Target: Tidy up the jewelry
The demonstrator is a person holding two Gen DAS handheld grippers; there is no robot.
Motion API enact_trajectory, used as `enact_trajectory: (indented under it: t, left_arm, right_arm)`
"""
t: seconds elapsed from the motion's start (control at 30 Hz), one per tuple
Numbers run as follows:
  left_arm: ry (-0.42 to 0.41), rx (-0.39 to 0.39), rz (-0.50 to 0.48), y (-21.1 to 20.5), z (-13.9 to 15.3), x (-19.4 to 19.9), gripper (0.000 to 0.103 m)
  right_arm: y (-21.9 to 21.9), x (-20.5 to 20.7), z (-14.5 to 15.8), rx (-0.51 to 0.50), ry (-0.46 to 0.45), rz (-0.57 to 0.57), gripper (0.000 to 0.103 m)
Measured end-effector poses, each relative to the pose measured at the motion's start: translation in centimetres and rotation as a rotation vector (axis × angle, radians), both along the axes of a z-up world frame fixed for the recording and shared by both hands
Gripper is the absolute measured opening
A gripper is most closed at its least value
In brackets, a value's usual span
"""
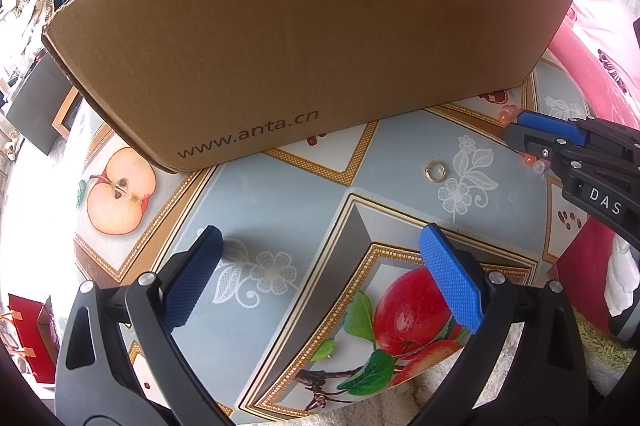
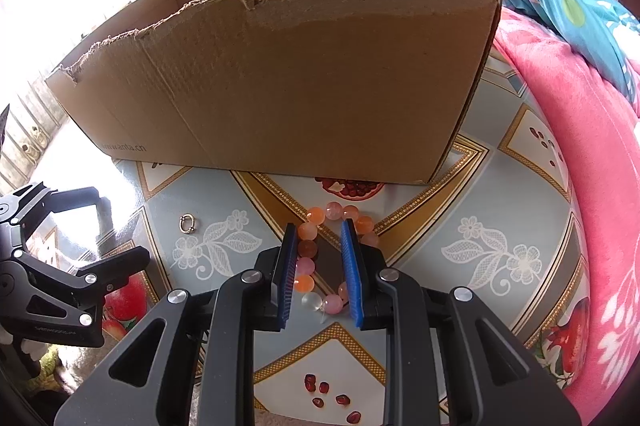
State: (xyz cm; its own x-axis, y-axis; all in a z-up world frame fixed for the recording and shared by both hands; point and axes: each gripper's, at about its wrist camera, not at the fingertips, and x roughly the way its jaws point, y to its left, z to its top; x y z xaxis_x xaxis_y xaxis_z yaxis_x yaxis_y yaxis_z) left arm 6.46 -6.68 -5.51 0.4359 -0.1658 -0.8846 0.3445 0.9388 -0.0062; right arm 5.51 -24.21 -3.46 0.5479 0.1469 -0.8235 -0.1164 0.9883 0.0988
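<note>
Fruit-print tablecloth (image 2: 472, 258) in blue and gold covers the table, with a big torn-edged brown cardboard box (image 2: 280, 85) sitting at the back. Left gripper (image 1: 320, 278) hangs spread wide over bare cloth. Right gripper (image 2: 320, 266) is partly open, straddling the orange-and-pink bead bracelet (image 2: 306, 250) in front of the box. Small gold ring (image 1: 434, 171) lies between both grippers.

Left tongs (image 1: 320, 258) spread wide — right tongs (image 2: 318, 258) parted narrowly.
</note>
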Motion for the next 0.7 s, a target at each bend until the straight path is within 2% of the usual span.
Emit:
enact_trajectory:
  t: [0.3, 0.37, 0.47, 0.57, 0.67, 0.7]
  left_arm:
    - [0.004, -0.001, -0.003, -0.5, 0.0, 0.3, 0.096]
    - [0.002, -0.033, -0.02, -0.6, 0.2, 0.1, 0.096]
    - [-0.048, -0.089, -0.052, -0.7, 1.2, -0.5, 0.096]
    - [-0.124, -0.102, -0.112, -1.6, 2.3, -1.2, 0.095]
    - [-0.164, -0.105, -0.164, -2.6, 2.9, -1.6, 0.094]
    - [-0.174, -0.105, -0.179, -2.9, 3.0, -1.7, 0.09]
  right_arm:
    - [-0.7, 0.1, -0.1, 0.038, -0.009, 0.013, 0.022]
    - [-0.8, 0.2, -0.2, 0.045, -0.009, 0.014, 0.022]
    - [-1.0, 0.2, -0.2, 0.052, -0.01, 0.017, 0.022]
    - [-1.1, 0.2, -0.2, 0.062, -0.013, 0.016, 0.022]
    - [-1.2, 0.1, -0.3, 0.076, -0.015, 0.015, 0.022]
    - [-1.3, 0.1, -0.3, 0.08, -0.016, 0.016, 0.022]
